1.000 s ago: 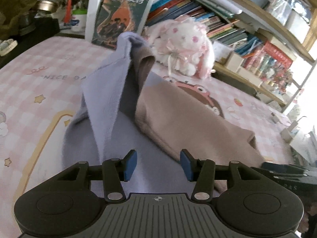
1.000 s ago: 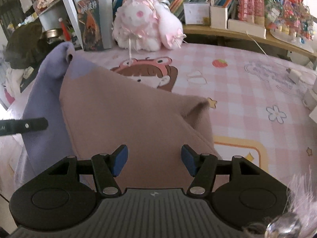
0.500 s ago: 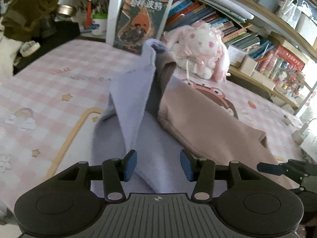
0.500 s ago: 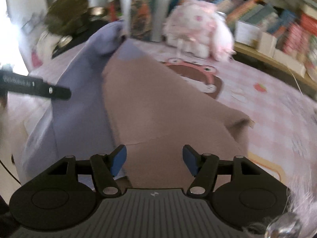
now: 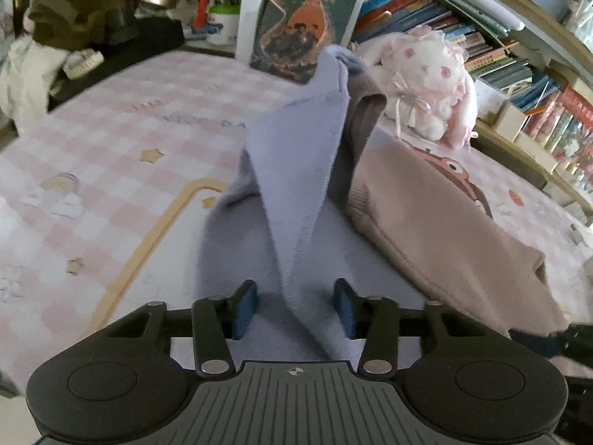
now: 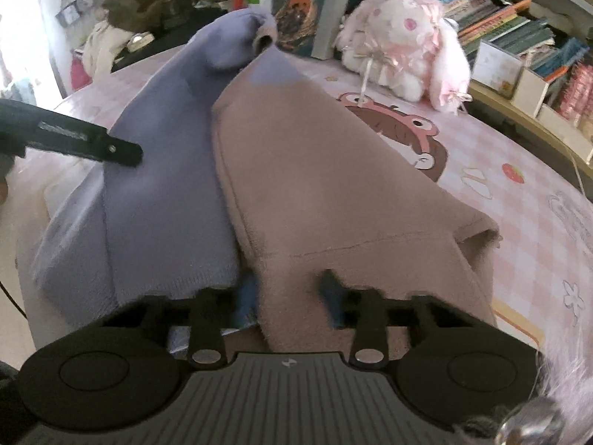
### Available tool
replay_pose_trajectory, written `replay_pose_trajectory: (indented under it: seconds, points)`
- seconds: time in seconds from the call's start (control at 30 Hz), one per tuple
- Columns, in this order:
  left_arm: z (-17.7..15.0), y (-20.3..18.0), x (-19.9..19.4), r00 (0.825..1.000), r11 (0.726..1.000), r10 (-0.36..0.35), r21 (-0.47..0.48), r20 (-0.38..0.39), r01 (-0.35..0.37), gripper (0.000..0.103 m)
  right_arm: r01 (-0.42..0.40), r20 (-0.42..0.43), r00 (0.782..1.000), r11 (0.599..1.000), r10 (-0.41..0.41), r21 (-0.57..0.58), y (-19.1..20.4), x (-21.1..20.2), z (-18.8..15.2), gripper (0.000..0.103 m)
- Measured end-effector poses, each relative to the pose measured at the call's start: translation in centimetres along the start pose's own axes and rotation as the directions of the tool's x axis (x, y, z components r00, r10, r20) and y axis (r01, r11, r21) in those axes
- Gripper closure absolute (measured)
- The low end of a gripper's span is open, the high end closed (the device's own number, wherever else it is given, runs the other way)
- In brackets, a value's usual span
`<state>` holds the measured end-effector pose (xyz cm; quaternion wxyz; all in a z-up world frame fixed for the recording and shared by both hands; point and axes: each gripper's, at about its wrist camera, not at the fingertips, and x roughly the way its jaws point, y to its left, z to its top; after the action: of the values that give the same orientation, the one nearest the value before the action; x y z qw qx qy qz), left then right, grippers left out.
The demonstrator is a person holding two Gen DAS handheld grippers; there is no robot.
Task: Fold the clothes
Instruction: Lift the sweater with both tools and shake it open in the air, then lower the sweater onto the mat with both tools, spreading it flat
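Black left gripper [image 5: 295,306], blue pads [image 5: 244,307], ribbed grey base, right gripper [image 6: 291,298] seemingly alike

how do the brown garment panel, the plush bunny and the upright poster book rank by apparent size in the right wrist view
1. brown garment panel, by far the largest, though it lies nearest the camera.
2. plush bunny.
3. upright poster book, partly cut off by the frame edge and the garment, so second and third are unsure.
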<state>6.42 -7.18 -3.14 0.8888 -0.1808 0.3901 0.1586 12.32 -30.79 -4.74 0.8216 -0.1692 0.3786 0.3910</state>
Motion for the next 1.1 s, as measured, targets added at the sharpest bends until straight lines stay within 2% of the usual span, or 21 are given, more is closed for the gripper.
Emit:
replay_pose_trajectory:
  seconds: [0.03,0.1,0.23,0.33,0.43,0.57,0.67,0.73,0.77,0.9,0.93,0.97,1.0,1.03,1.1]
  points:
    - [0.2,0.1,-0.2,1.0,1.0,-0.017,0.005,0.006,0.017,0.098,0.0,0.007,1.0,1.0,0.0,0.006,0.0,-0.1,0.0,0.089]
    - [0.7,0.4,-0.6,0.999,0.999,-0.051,0.016,0.019,0.05,0.101,0.015,0.026,1.0,1.0,-0.015,0.015,0.0,-0.4,-0.1,0.097]
    - [2.9,1.5,-3.2,0.992,0.996,-0.055,0.076,0.114,0.046,0.101,0.097,0.089,0.991,0.993,-0.104,0.073,-0.9,-1.7,0.3,0.099]
    - [6.1,3.3,-5.0,0.979,0.992,0.0,0.125,0.203,-0.026,0.101,0.183,0.128,0.971,0.971,-0.203,0.15,-2.8,-3.0,1.1,0.099]
    - [9.6,5.4,-5.0,0.964,0.98,0.071,0.161,0.257,-0.115,0.101,0.257,0.144,0.946,0.943,-0.29,0.213,-4.9,-3.9,2.0,0.099]
    - [13.7,7.1,-2.7,0.948,0.947,0.163,0.226,0.275,-0.229,0.101,0.309,0.135,0.927,0.917,-0.349,0.252,-6.9,-3.9,2.9,0.099]
    - [15.4,7.7,0.4,0.947,0.922,0.203,0.278,0.248,-0.27,0.1,0.332,0.121,0.92,0.905,-0.373,0.264,-7.1,-3.7,3.4,0.099]
    - [16.3,7.9,2.8,0.949,0.908,0.232,0.301,0.214,-0.29,0.09,0.343,0.105,0.918,0.9,-0.382,0.27,-7.1,-3.3,3.7,0.099]
    - [16.7,8.1,4.0,0.949,0.904,0.252,0.305,0.188,-0.3,0.09,0.35,0.097,0.917,0.897,-0.387,0.271,-7.1,-3.1,3.9,0.099]
    - [18.0,9.2,5.4,0.939,0.911,0.306,0.236,0.158,-0.337,0.076,0.395,0.071,0.901,0.878,-0.427,0.272,-7.3,-2.2,4.5,0.098]
    - [18.1,9.4,5.1,0.937,0.916,0.309,0.215,0.162,-0.339,0.068,0.406,0.063,0.897,0.872,-0.438,0.273,-7.4,-1.9,4.6,0.098]
    - [18.1,9.5,4.3,0.938,0.924,0.296,0.195,0.178,-0.329,0.062,0.409,0.056,0.897,0.87,-0.439,0.277,-7.6,-1.8,4.7,0.098]
    - [18.0,9.6,3.4,0.939,0.932,0.283,0.175,0.195,-0.317,0.05,0.412,0.048,0.896,0.867,-0.441,0.281,-7.8,-1.6,4.8,0.098]
    - [17.8,9.6,2.4,0.941,0.94,0.263,0.162,0.211,-0.299,0.043,0.411,0.042,0.897,0.866,-0.44,0.285,-8.0,-1.4,4.8,0.098]
    - [16.2,9.0,0.3,0.958,0.959,0.187,0.172,0.216,-0.226,0.038,0.407,0.034,0.9,0.868,-0.434,0.285,-8.2,-1.1,4.9,0.098]
